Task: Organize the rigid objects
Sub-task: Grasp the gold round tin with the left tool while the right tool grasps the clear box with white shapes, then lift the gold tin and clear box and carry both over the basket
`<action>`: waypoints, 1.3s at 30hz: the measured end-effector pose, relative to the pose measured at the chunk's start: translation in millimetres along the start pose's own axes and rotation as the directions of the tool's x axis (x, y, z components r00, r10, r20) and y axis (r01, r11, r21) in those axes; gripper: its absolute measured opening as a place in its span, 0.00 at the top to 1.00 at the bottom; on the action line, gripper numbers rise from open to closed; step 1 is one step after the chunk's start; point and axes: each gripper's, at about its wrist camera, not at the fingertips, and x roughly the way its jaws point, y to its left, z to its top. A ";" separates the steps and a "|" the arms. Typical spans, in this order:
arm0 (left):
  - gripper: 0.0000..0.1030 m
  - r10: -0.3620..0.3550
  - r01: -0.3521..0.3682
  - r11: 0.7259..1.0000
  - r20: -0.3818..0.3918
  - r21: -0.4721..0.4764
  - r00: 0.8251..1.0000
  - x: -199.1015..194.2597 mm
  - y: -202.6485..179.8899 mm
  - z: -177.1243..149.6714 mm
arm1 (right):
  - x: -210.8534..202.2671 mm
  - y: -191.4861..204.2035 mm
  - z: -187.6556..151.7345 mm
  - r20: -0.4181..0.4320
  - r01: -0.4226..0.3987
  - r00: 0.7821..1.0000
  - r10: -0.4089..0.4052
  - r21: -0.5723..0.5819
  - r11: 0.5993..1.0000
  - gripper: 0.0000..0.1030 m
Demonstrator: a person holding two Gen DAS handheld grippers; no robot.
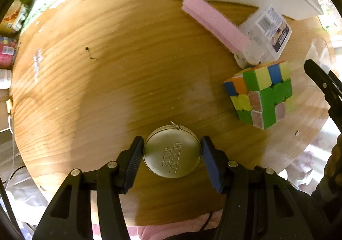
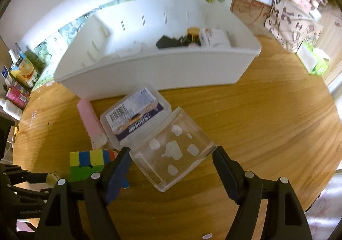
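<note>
Round metal tin [image 1: 172, 153] clamped in left gripper [image 1: 172, 155], low over the wooden table [image 1: 106, 82].
Left pads touch the tin's rim on both sides, gripper pointing straight down. Right gripper [image 2: 172, 162] is closed on a clear plastic box [image 2: 173, 151], pads against its two sides, box tilted above the table. Puzzle cube [image 1: 259, 95] sits on the table right of the tin; pink block [image 1: 215, 24] and labelled clear case [image 1: 267, 30] lie side by side, touching, beside the white bin [image 2: 158, 69].
</note>
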 end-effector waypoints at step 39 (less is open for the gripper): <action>0.43 0.064 0.021 0.987 0.514 -0.158 0.855 -146.7 -41.0 30.8 | -83.4 -24.5 65.8 0.441 -0.059 0.871 0.218 -0.347 0.936 0.24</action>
